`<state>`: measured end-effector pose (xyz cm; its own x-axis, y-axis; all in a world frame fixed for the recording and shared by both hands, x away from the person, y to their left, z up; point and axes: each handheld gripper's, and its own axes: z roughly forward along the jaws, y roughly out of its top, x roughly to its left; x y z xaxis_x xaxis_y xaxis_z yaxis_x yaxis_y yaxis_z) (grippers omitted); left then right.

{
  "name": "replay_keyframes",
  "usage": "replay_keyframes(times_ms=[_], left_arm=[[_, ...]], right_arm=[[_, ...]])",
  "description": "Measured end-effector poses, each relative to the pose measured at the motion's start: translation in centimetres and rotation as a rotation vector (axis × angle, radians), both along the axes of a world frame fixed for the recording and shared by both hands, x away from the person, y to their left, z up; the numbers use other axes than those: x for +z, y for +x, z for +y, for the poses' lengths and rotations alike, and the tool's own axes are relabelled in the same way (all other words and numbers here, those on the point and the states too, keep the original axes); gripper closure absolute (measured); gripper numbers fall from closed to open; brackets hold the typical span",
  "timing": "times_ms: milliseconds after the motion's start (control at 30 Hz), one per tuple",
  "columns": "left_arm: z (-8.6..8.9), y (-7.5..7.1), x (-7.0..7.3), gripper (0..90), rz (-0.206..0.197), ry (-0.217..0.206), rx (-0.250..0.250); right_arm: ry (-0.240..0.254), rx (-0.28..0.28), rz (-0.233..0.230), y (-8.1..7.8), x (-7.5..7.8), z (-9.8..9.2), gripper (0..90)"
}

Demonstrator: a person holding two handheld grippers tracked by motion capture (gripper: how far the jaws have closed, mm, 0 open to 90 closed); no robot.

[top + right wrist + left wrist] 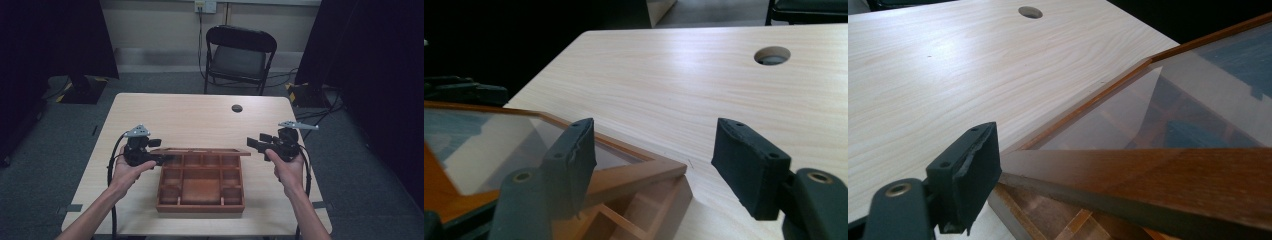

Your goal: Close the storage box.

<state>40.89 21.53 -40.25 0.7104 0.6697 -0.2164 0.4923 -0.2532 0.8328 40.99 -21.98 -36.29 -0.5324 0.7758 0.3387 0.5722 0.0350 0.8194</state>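
Note:
A brown wooden box (200, 206) with several compartments sits at the table's near middle. Its glass-paned lid (200, 150) is raised and tilted. My left gripper (159, 159) is at the lid's left end, shut on the wooden frame (1148, 175); one of its fingers (968, 175) presses the frame and the other is hidden behind it. My right gripper (256, 145) hovers open just off the lid's right corner (639, 172), its pads (746, 167) wide apart and touching nothing. The box's compartments (624, 220) look bare beneath the lid.
The pale wooden table (200, 115) has a round cable hole (237, 108) at the far right. A black folding chair (240, 55) stands beyond the far edge. Dark curtains and stand bases flank the table on grey carpet.

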Motion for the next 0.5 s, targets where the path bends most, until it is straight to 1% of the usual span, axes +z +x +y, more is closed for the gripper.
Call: replay_keyframes(times_ms=[33,67,100,133,167,200,233,367,400,467,500], left_arm=[[0.0,0.0,0.0,15.5,0.000,0.000,0.000],[0.0,-0.2,0.0,15.6,-0.004,0.005,-0.006],[0.0,-0.2,0.0,15.6,-0.004,0.005,-0.006],[0.1,-0.2,0.1,15.6,-0.009,0.006,-0.008],[0.0,-0.3,0.1,15.6,-0.009,0.001,-0.003],[0.0,-0.5,0.1,15.6,-0.013,-0.005,0.000],[0.0,-0.5,0.1,15.6,-0.013,-0.005,0.000],[0.0,-0.7,-0.1,15.5,-0.007,-0.006,-0.007],[0.1,-0.9,-0.2,15.5,-0.002,-0.008,-0.006],[0.2,-1.2,-0.3,15.6,0.001,-0.019,-0.009],[0.2,-1.2,-0.3,15.7,0.001,-0.019,-0.009]], right_arm=[[0.000,0.000,0.000,0.0,0.0,0.0,33.3],[0.013,0.020,-0.005,-0.1,0.5,0.1,33.3],[0.013,0.020,-0.005,-0.1,0.5,0.1,33.3],[0.020,0.034,-0.002,-0.2,0.8,0.2,33.3],[0.020,0.043,-0.002,-0.2,1.2,0.4,33.3],[0.020,0.063,-0.013,-0.3,1.9,1.0,33.8],[0.020,0.063,-0.013,-0.3,1.9,1.0,33.8],[0.018,0.136,-0.024,-0.5,3.4,2.6,35.0],[0.016,0.171,-0.035,-0.6,3.9,3.6,35.0],[0.008,0.204,-0.040,-0.7,4.2,4.7,37.1],[0.008,0.204,-0.040,-0.7,4.2,4.7,37.1]])
